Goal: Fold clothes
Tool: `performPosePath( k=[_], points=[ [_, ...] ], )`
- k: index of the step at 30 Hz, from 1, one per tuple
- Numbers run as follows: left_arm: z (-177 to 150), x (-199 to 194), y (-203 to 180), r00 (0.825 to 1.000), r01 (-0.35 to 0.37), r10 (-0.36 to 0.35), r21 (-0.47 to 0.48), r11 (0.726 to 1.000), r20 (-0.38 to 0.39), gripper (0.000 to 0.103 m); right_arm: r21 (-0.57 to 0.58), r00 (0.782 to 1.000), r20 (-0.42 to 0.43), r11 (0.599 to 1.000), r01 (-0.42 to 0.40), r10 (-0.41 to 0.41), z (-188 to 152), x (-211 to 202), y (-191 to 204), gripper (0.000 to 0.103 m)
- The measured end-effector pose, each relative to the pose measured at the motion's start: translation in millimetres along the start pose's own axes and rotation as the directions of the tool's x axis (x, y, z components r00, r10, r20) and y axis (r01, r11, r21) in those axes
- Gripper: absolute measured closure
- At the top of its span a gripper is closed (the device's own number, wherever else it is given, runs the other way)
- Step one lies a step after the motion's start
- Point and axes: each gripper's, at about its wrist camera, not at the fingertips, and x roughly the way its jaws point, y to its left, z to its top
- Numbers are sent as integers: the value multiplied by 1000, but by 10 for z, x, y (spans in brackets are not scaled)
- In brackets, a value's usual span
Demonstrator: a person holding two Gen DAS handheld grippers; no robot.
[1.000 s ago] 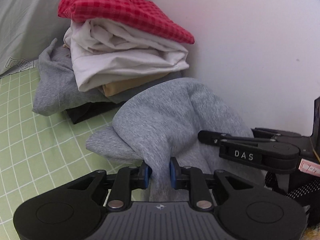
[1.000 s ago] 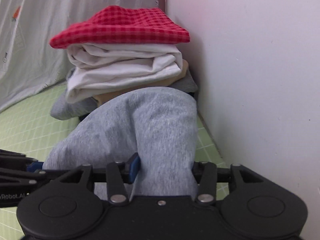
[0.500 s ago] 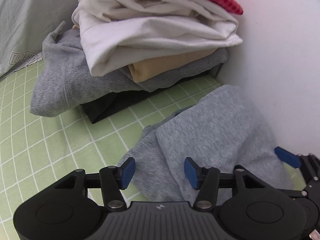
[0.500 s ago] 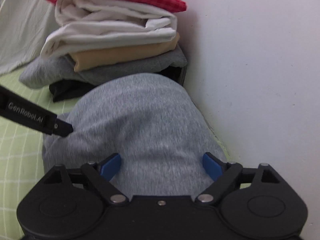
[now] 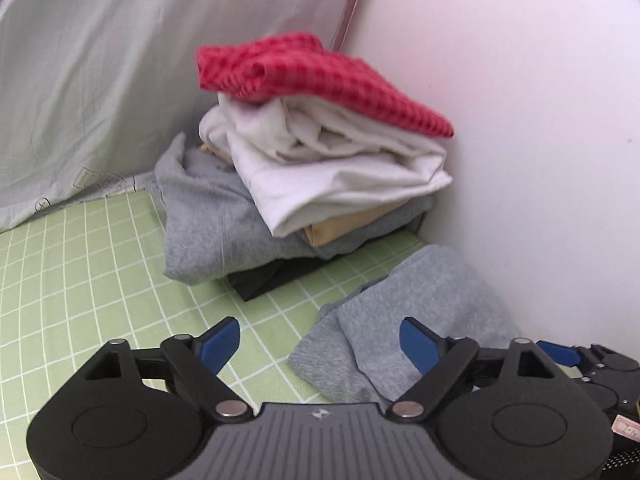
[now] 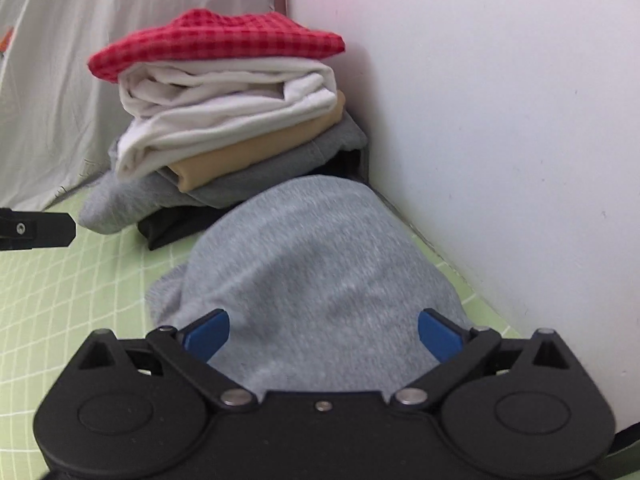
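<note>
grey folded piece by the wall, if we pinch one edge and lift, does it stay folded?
Probably not. The grey garment looks like soft fleece, lying in a rounded slump, so a one-edge lift would likely let it droop open. Its layers look loose at the corner. Likely light, and it would drag on the green mat.

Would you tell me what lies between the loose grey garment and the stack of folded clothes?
Only bare green grid mat, seen in the left wrist view, separates grey garment and stack.
</note>
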Motion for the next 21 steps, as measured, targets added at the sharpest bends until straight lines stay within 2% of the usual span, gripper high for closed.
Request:
performPosePath(
  k=[1, 5, 8, 13, 21],
  points=[
    [4, -161, 15, 999, -9, 9, -8, 1000, 46, 1, -1, 1000, 26, 1000, -10, 10, 12, -108, 75, 1],
    [-23, -758, 42, 975, -45, 44, -2, 999, 216, 0, -23, 994, 101, 999, -43, 45, 17, -541, 374, 1],
    [-73, -1115, 83, 963, -60, 53, 21, 998, 266, 0, -15, 990, 128, 998, -62, 63, -48, -841, 583, 1],
    [-275, -1516, 215, 965, -110, 93, 58, 992, 246, 0, -46, 988, 153, 999, -18, 24, -283, -1274, 979, 1],
    [-820, -1867, 569, 993, -49, 42, 64, 997, 108, 0, -16, 993, 107, 998, 57, -55, -793, -1717, 1402, 1]
  ],
)
